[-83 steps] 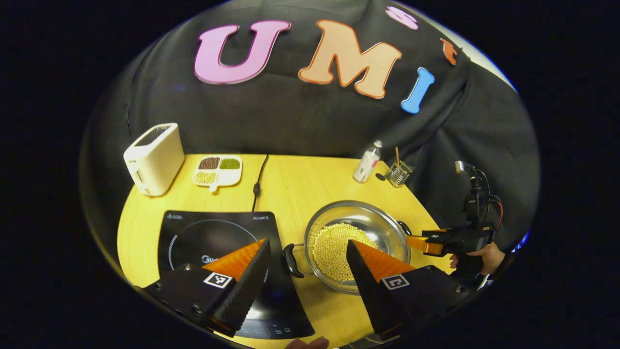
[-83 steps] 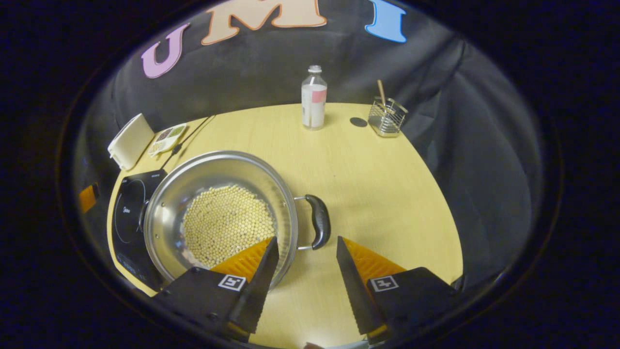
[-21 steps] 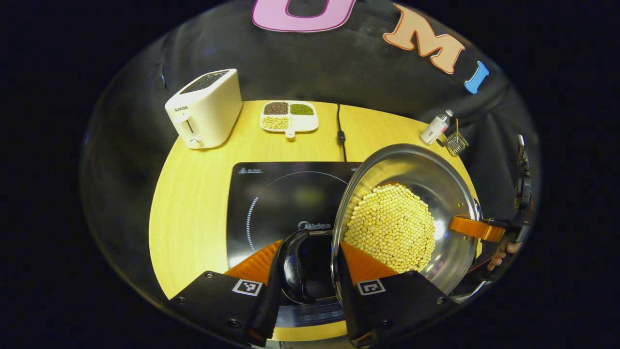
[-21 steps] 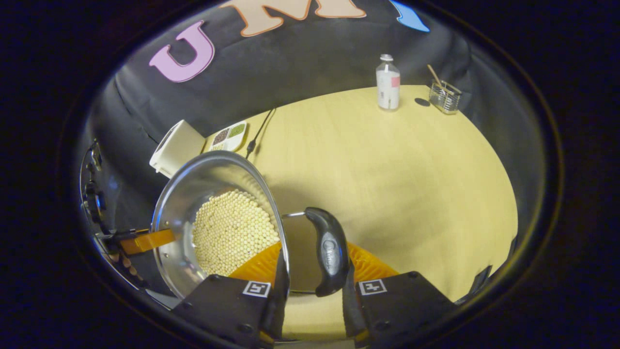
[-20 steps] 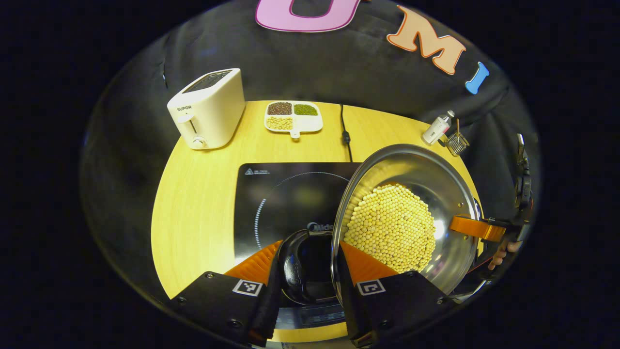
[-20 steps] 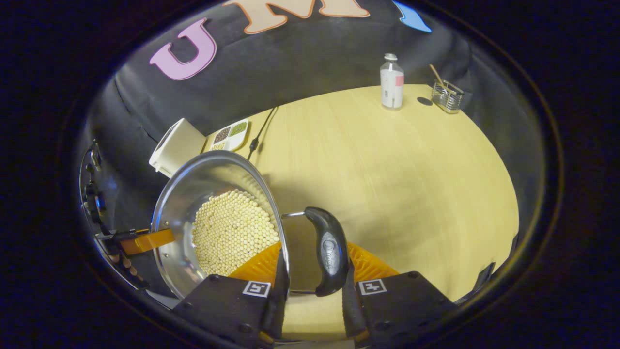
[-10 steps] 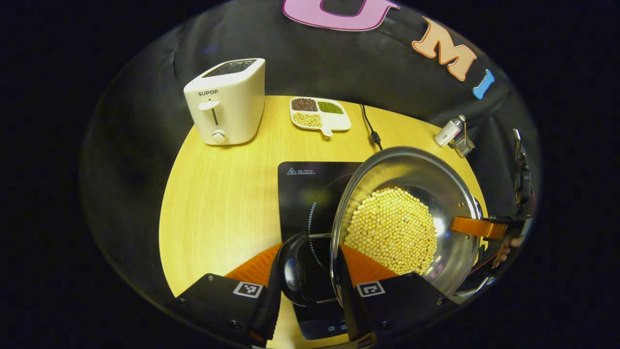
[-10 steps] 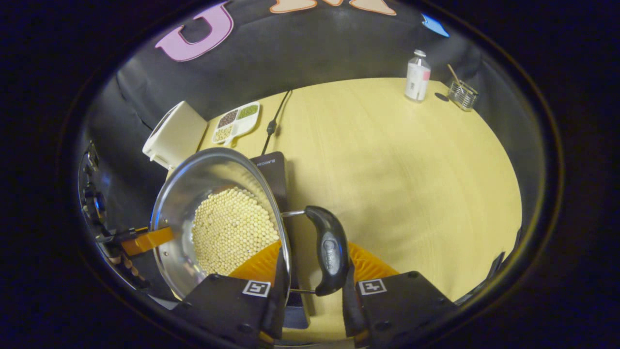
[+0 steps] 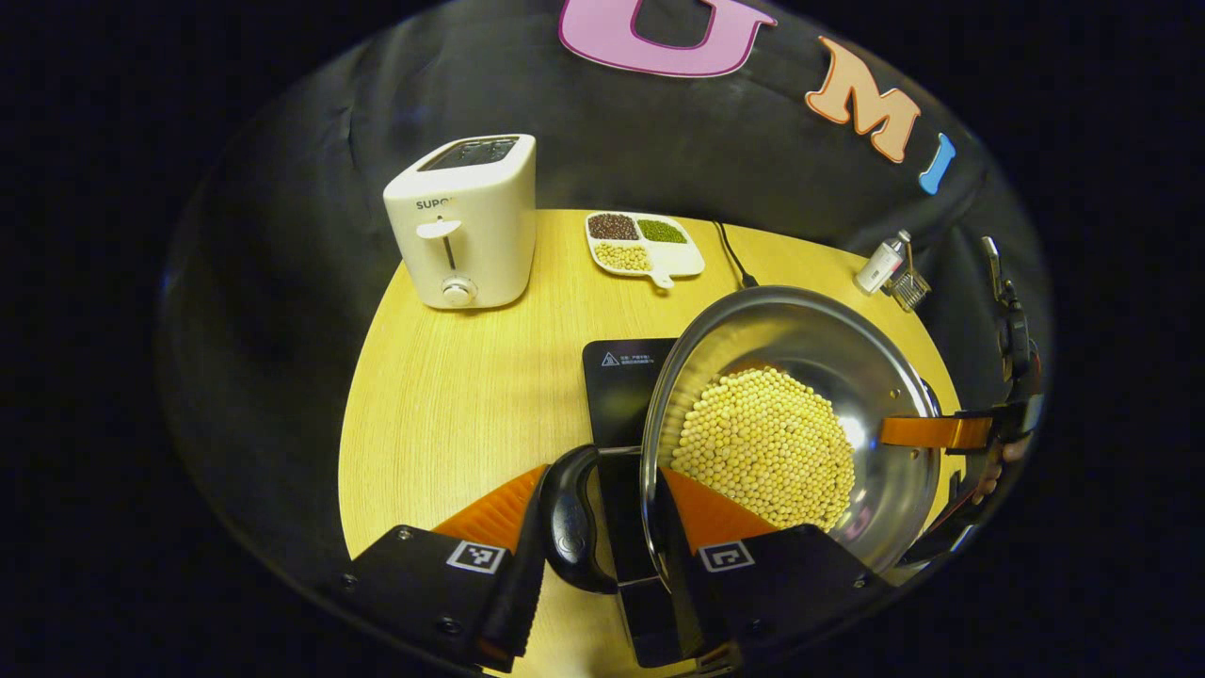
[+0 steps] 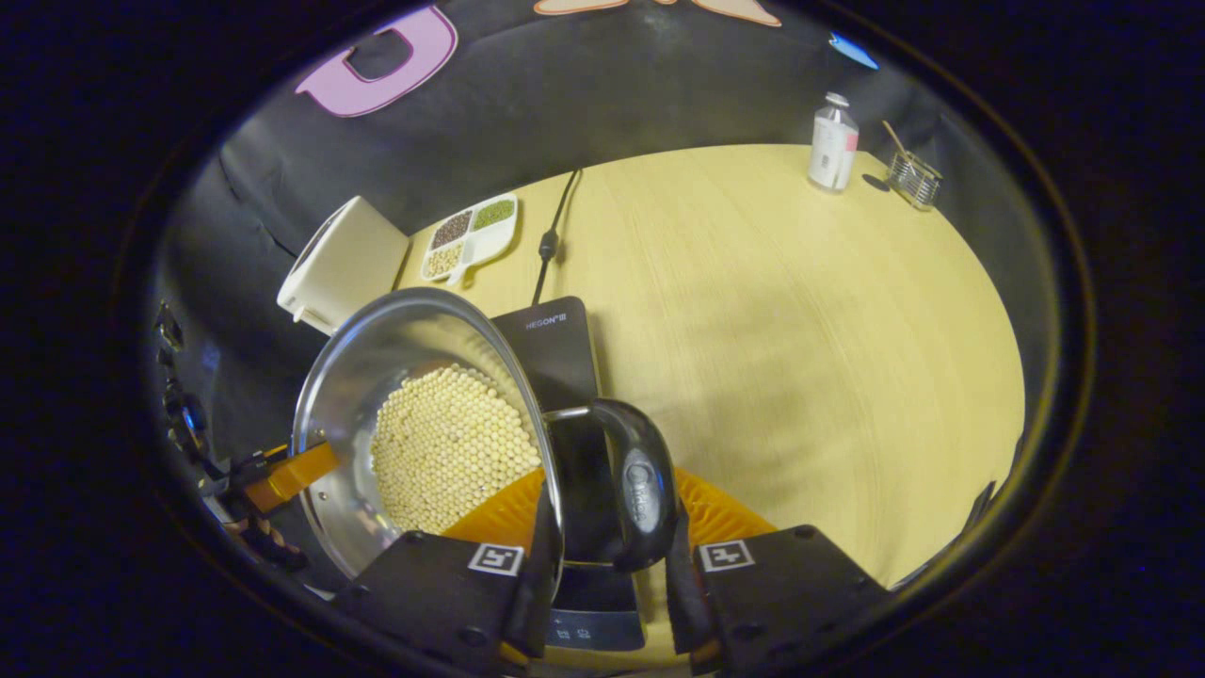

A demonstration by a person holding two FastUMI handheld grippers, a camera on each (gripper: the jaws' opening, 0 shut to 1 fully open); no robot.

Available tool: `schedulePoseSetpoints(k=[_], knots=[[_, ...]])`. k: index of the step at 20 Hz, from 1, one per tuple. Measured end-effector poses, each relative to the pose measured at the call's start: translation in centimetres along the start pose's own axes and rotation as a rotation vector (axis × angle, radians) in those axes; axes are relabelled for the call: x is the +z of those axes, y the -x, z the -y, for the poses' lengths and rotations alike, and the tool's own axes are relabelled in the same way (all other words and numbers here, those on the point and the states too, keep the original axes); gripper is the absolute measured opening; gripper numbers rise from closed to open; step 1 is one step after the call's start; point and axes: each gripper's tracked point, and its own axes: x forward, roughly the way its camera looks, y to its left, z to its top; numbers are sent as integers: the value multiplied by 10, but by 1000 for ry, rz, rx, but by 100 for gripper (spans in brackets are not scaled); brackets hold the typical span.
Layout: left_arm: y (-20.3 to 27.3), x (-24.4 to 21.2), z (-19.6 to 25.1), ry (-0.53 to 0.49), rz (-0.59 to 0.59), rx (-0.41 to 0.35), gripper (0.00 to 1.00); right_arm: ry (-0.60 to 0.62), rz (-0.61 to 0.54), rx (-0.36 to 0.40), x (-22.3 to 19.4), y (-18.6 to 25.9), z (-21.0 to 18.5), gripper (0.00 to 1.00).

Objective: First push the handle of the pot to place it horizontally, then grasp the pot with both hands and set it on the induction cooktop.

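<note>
We hold the pot point(image 9: 875, 348) above the cooktop point(image 9: 621, 386), left gripper point(image 9: 595, 527) and right gripper point(image 10: 607, 537) each clamped on a handle point(image 9: 568, 518).

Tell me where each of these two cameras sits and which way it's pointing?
Left gripper view: rides on the left tongs, looking along them over the pot's near handle toward the toaster; the right tongs' orange finger shows across the pot.
Right gripper view: rides on the right tongs, looking over the opposite handle toward the bottle.
Shared: pot of beans, induction cooktop, table.
</note>
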Motion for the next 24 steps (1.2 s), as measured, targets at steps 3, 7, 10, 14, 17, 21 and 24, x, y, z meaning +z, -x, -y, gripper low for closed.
schedulePoseSetpoints(k=[3, 7, 10, 14, 17, 21, 24], knots=[[1, 0, 0, 25, 22, -6, 64, 12, 6, -4, 0, 2, 0, 50], [4, 1, -4, 39, 43, 24, 68, 25, 24, -11, -1, 3, 2, 55], [12, 7, -10, 39, 87, 57, 84, 3, 51, 16, 9, 11, -3, 74], [34, 23, -12, 15, 187, 101, 92, -9, 119, 36, 23, 30, 4, 94], [53, 44, -16, -28, 283, 161, 94, -15, 164, 59, 30, 48, 10, 94], [85, 68, -5, -96, 402, 213, 93, -24, 252, 67, 44, 79, 24, 94], [110, 82, 16, -126, 477, 214, 93, -50, 340, 87, 60, 108, 37, 100]])
